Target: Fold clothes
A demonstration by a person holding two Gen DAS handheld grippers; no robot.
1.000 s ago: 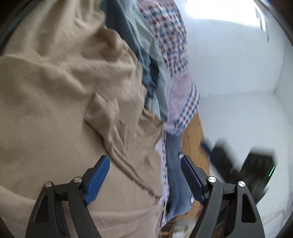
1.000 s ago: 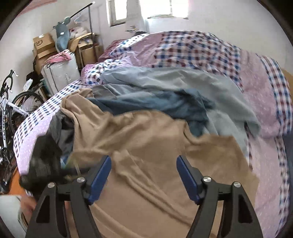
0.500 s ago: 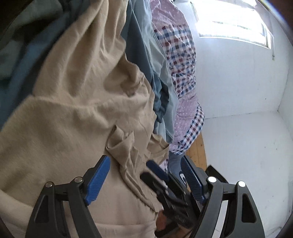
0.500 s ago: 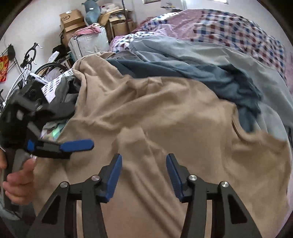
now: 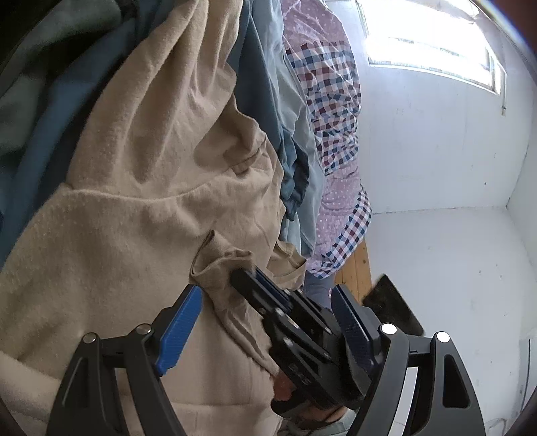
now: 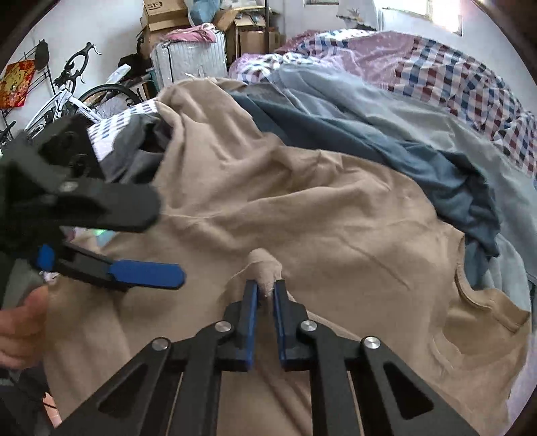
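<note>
- The right tool (image 6: 265, 291) is closing its blue pads on a pinched-up fold of the tan shirt (image 6: 302, 214); the fold stands up between the pads, squeezed by them.
- The left tool (image 6: 141, 231), held in a person's hand (image 6: 20, 322), hovers just beside that fold with its blue-padded fingers wide apart and no cloth between them.
- The tan shirt lies rumpled and spread across the bed (image 6: 436, 77), its neckline toward the right edge of the right wrist view.
- Beyond the tan shirt lie a dark blue garment (image 6: 386, 144) and a pale grey-blue garment (image 6: 369, 97), partly overlapped by it.
- Farther from the tan shirt, the checked bedspread (image 5: 332, 100) shows.
- Past the bed stand a bicycle (image 6: 74, 97), a white suitcase (image 6: 188, 57) and cardboard boxes (image 6: 161, 13).
</note>
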